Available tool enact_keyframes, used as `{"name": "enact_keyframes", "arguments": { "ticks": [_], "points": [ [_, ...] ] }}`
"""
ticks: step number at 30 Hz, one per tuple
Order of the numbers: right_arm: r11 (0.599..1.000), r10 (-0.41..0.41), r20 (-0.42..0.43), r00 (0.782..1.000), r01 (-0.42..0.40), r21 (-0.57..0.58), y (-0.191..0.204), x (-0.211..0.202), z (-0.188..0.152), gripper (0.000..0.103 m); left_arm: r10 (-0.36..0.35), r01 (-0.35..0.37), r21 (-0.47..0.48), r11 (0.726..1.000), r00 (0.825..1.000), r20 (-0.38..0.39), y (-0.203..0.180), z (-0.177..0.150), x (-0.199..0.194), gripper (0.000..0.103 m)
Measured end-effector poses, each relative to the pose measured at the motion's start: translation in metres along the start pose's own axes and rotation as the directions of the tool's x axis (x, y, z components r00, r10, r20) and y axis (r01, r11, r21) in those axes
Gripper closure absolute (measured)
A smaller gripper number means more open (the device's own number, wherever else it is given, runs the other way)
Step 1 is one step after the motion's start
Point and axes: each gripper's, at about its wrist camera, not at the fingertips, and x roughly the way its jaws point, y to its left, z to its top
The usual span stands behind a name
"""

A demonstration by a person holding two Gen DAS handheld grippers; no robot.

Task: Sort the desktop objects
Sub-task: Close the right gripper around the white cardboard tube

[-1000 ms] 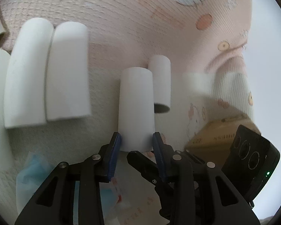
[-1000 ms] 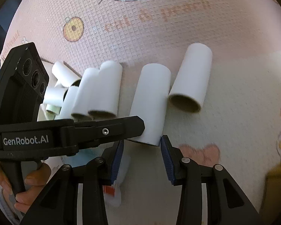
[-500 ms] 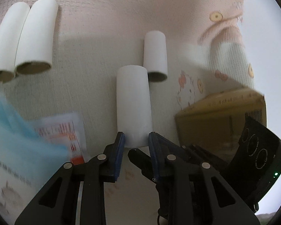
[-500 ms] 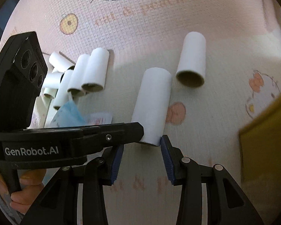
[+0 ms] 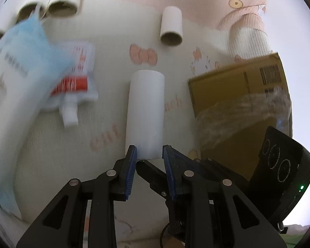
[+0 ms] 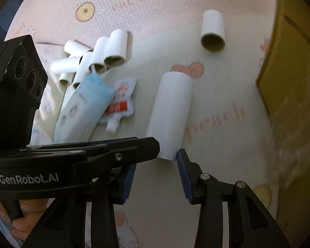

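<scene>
So, left to right: loose tubes (image 5: 62, 2) upper left, left gripper (image 5: 149, 162) clamped on the white tube (image 5: 145, 115) mid-frame, box (image 5: 239, 95) right. Right gripper (image 6: 156, 177)? Can't tell whether it's pinching. Carry level, drop inside the box.

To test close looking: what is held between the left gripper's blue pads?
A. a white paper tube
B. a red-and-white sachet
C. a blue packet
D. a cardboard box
A: the left gripper has its blue pads pressed on the near end of the white tube.
</scene>
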Motion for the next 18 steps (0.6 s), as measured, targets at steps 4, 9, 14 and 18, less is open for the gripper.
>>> {"name": "enact_keyframes", "arguments": {
  "ticks": [4, 9, 14, 18],
  "points": [
    [1.0, 0.005, -0.013, 1.0, -0.006, -0.011, 0.006, 0.002, -0.01, 0.065, 0.004, -0.004, -0.001, 1.0, 1.0, 0.004, 0.001, -0.019, -0.006, 0.074],
    [1.0, 0.003, -0.039, 0.999, -0.004, -0.027, 0.014, 0.003, -0.024, 0.066, 0.042, -0.042, -0.005, 0.999, 0.999, -0.004, 0.003, -0.037, -0.008, 0.074],
    [0.999, 0.034, -0.053, 0.998, -0.035, -0.025, 0.02, -0.003, -0.044, 0.068, 0.034, -0.034, -0.028, 0.999, 0.999, 0.004, 0.01, -0.054, -0.015, 0.074],
    [0.998, 0.025, -0.01, 1.0, -0.026, -0.05, 0.022, -0.013, -0.048, 0.068, 0.019, -0.017, -0.035, 0.999, 0.997, 0.07, 0.011, -0.056, -0.024, 0.074]
  ]
}}
